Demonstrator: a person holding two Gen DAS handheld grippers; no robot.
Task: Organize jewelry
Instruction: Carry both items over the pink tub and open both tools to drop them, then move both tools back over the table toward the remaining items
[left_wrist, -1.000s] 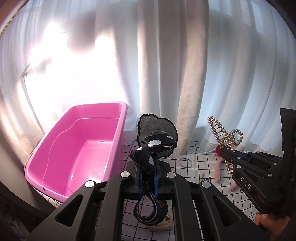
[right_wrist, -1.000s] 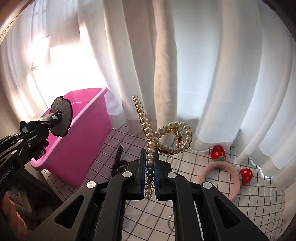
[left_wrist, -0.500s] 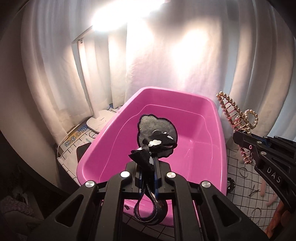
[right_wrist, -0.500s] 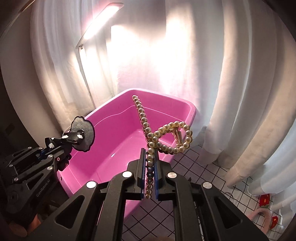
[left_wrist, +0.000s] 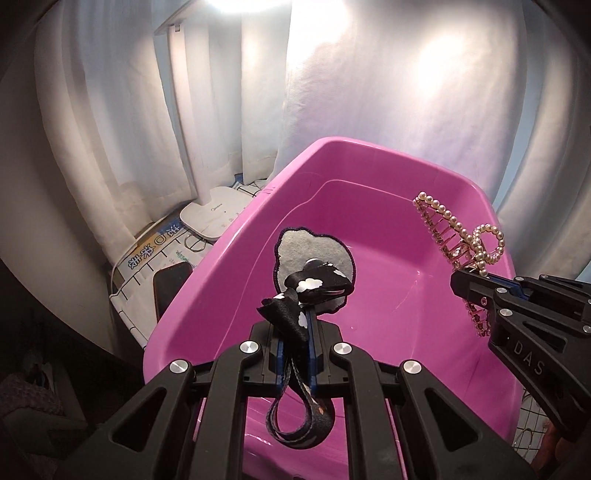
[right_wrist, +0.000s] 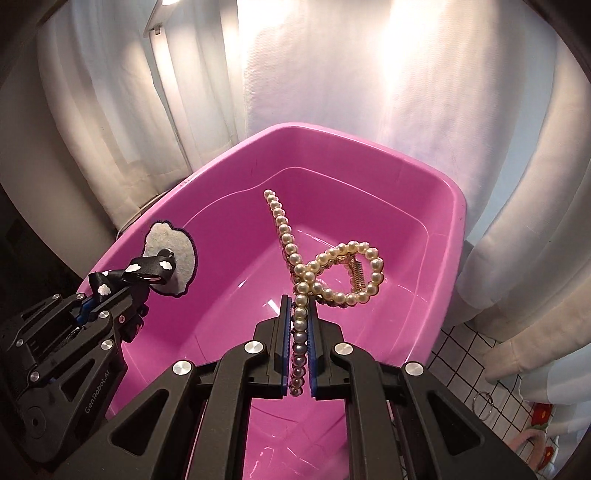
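Both items hang over the pink tub (right_wrist: 436, 206), neither dropped yet; its floor looks bare. The left gripper (left_wrist: 294, 334) is clamped on a black bow clip (left_wrist: 310, 284) near the tub's left edge. The right gripper (right_wrist: 298, 328) is clamped on a pearl hair claw (right_wrist: 332, 266) above the middle. More pieces, including a ring (right_wrist: 483, 404), lie on the checked table (right_wrist: 461, 354), mostly cut off at the right.

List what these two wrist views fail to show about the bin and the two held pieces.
- Pink bin: near floor hidden by the gripper bodies, both views.
- Black ribbon clip: front face turned away; only its grey felt back shows.
- Pearl claw clip: lower teeth hidden between the jaws, right wrist view.
- Red-flowered item: cut off by the fisheye edge.
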